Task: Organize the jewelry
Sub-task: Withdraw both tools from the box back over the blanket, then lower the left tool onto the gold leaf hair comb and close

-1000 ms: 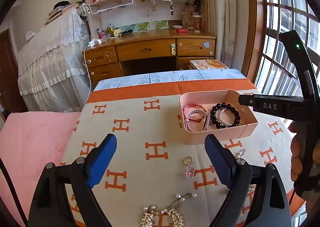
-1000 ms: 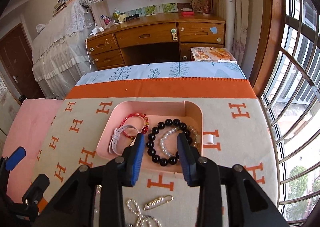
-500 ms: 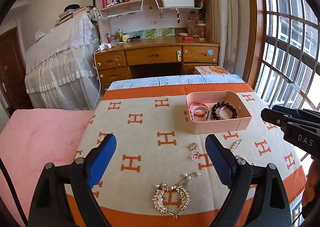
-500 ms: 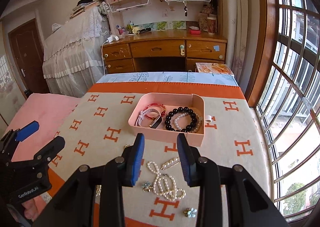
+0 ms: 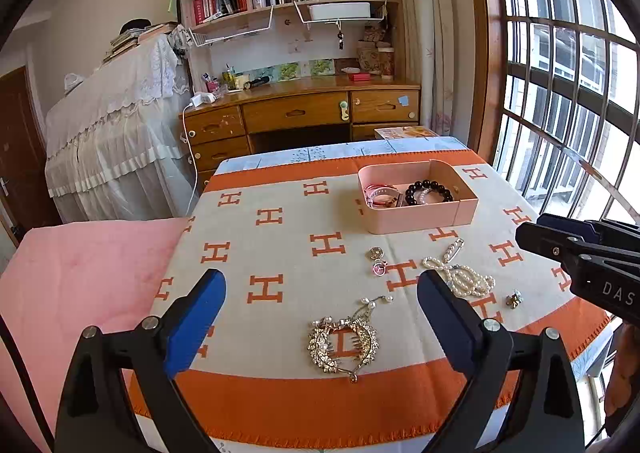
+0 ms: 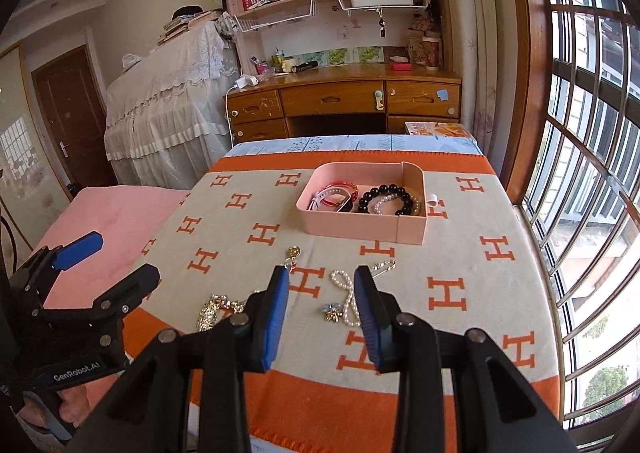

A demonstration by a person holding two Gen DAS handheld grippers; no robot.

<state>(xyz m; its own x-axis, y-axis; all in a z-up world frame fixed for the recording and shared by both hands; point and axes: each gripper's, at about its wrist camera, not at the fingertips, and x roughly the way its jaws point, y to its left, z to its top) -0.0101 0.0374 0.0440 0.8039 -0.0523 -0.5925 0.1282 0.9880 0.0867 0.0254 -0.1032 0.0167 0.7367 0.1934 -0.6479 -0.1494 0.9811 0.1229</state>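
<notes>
A pink box (image 5: 416, 219) (image 6: 360, 227) stands on the H-patterned blanket and holds a black bead bracelet (image 5: 428, 189) (image 6: 384, 197), pearls and a red-and-white band. Loose on the blanket nearer me lie a gold hair comb (image 5: 342, 345) (image 6: 212, 311), a pearl strand (image 5: 464, 279) (image 6: 348, 297), a pearl clip (image 5: 454, 247), a ring charm (image 5: 376, 261) and a small flower brooch (image 5: 513, 299) (image 6: 332, 311). My left gripper (image 5: 320, 285) hovers over the near edge, jaws opening wide, nothing held. My right gripper (image 6: 321, 277) stands part open and empty above the brooch and pearls.
The blanket (image 5: 280, 253) covers a bed whose orange border runs along the near edge. A pink mattress (image 5: 80, 273) lies to the left. A barred window (image 6: 580, 173) is close on the right. A wooden desk (image 5: 304, 113) and bookshelves stand beyond.
Both grippers have drawn back from the pink box toward the near edge, so the loose jewelry has come into view. The left jaws stand slightly wider.
</notes>
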